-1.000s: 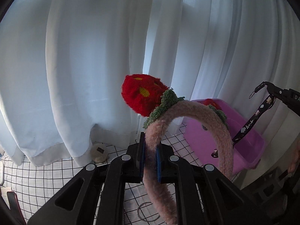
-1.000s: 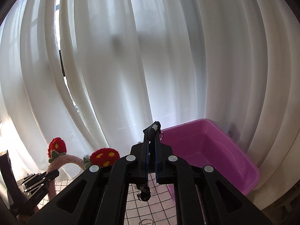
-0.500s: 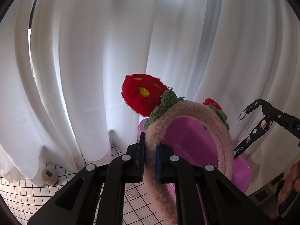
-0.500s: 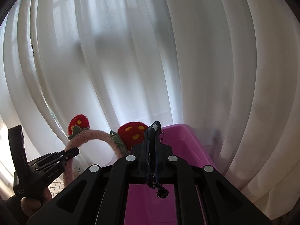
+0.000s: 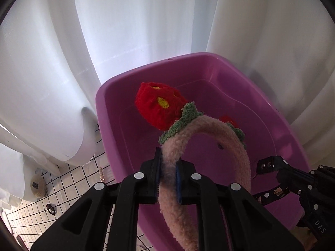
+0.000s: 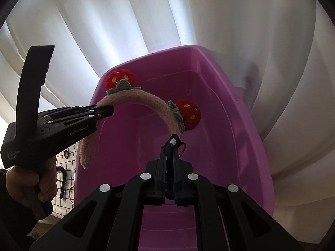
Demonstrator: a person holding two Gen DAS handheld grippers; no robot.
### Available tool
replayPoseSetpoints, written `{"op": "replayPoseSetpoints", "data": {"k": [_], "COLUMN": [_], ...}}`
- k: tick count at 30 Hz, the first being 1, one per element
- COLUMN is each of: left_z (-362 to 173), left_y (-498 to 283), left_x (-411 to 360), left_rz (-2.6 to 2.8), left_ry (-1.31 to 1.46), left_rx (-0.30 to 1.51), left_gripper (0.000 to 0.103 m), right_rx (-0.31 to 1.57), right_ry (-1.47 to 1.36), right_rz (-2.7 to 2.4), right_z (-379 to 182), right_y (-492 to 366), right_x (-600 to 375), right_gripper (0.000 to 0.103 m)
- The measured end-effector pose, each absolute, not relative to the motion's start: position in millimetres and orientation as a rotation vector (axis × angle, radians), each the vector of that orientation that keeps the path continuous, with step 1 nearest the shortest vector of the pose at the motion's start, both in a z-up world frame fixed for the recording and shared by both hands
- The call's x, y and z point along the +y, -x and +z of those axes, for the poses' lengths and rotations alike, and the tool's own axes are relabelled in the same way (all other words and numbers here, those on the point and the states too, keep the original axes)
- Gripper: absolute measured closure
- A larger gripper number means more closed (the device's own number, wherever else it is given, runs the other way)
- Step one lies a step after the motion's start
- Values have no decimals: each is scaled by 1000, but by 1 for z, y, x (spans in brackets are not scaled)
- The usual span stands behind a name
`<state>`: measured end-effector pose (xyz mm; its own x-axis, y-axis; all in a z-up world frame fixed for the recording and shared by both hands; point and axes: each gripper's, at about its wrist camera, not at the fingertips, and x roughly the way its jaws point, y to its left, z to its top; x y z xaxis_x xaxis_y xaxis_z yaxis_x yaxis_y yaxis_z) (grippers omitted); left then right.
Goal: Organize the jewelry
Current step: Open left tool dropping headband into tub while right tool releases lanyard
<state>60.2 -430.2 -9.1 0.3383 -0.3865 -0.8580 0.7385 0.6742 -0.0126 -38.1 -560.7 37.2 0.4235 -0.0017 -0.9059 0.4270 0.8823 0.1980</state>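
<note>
My left gripper (image 5: 168, 163) is shut on a fuzzy pink headband (image 5: 209, 129) with red strawberry pompoms (image 5: 159, 106) and holds it over the purple plastic bin (image 5: 108, 113). The headband also shows in the right wrist view (image 6: 146, 100), with the left gripper (image 6: 104, 112) clamped on its left side above the bin (image 6: 240, 125). My right gripper (image 6: 170, 146) is shut on a dark patterned strap with a metal ring (image 6: 182, 148), also over the bin. The strap (image 5: 270, 194) and right gripper (image 5: 270, 165) show at the lower right of the left wrist view.
White curtains (image 5: 146, 21) hang close behind the bin. A white cloth with a black grid (image 5: 62, 188) lies left of the bin, with a pearl clip (image 5: 102, 173), a small ring (image 5: 50, 209) and a round beige item (image 5: 37, 187). A dark watch (image 6: 62, 179) lies there.
Both grippers have moved forward and tilted down, from facing the curtain to hanging over the purple bin. The headband and the strap are still held.
</note>
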Motion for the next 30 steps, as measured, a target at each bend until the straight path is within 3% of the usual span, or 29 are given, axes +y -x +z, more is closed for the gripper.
{"op": "replayPoseSetpoints", "data": {"k": [2, 4, 6, 7, 9, 11, 22, 24, 30], "left_z": [-17, -24, -29, -34, -32, -26, -20, -13, -1], "left_y": [-61, -64, -65, -66, -64, -59, -61, -63, -63], "left_x": [-441, -448, -453, -451, -453, -453, -444, -441, -430], "left_rz": [-748, -742, -736, -728, -714, -720, -702, -702, -703], "left_ry": [-450, -472, -478, -485, -498, -499, -494, -489, -464], "left_rx": [1015, 1054, 1078, 1074, 1040, 1005, 979, 974, 957], "left_gripper": [88, 83, 74, 70, 35, 25, 15, 9, 6], "right_rx": [1141, 1170, 1175, 1176, 1186, 1189, 1187, 1188, 1185], "right_ry": [-437, -431, -419, -415, -406, -408, -436, -431, -430], "right_rz": [-260, -249, -245, -243, -238, -231, -202, -198, -177], "right_z": [26, 18, 14, 13, 13, 9, 3, 4, 10], "right_y": [38, 37, 36, 35, 35, 35, 32, 33, 29], "right_x": [-560, -559, -558, -558, -556, -556, -559, -557, -548], "right_gripper": [97, 84, 58, 55, 50, 49, 37, 33, 31]}}
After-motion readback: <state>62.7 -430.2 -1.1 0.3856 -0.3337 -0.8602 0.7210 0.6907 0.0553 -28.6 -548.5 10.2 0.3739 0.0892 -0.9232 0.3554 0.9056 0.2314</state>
